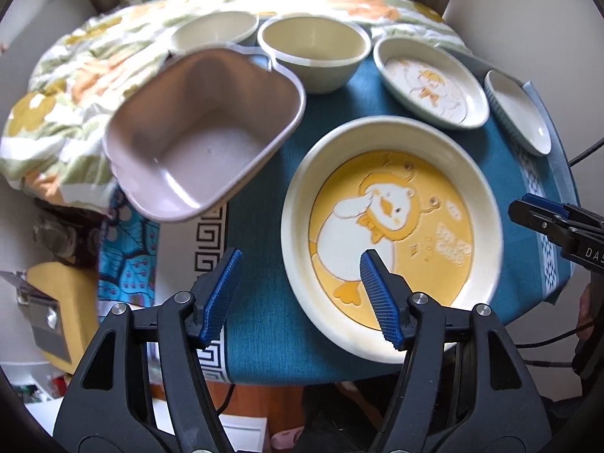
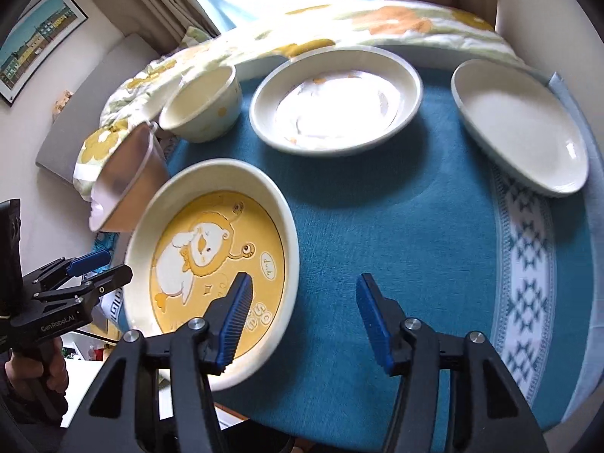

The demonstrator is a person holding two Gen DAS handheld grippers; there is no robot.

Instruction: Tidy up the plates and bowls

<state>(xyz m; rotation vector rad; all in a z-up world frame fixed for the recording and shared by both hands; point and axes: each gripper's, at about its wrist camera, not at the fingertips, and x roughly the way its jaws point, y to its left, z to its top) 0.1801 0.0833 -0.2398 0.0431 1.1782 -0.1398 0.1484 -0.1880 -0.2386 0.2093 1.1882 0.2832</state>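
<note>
— On the teal tablecloth point(image 2: 377, 207), what sits largest?
— One big yellow duck plate point(image 1: 392, 234), lying flat near the table's front edge. Beside it at its left is one pink square tub point(image 1: 204, 139), tilted.
— And the rest?
— Two smaller plates behind: a duck-print plate point(image 1: 430, 83) and a plain white plate point(image 1: 517, 113) at the right. Two cream bowls point(image 1: 313, 51) stand at the back against the floral quilt point(image 1: 75, 87).
— The grippers?
— The left gripper point(image 1: 302, 294) is released, its jaws parted about halfway, one blue pad over the duck plate, nothing clamped. The right gripper point(image 2: 302, 321) hangs likewise, jaws apart over the plate's right rim and bare cloth, grasping nothing.
</note>
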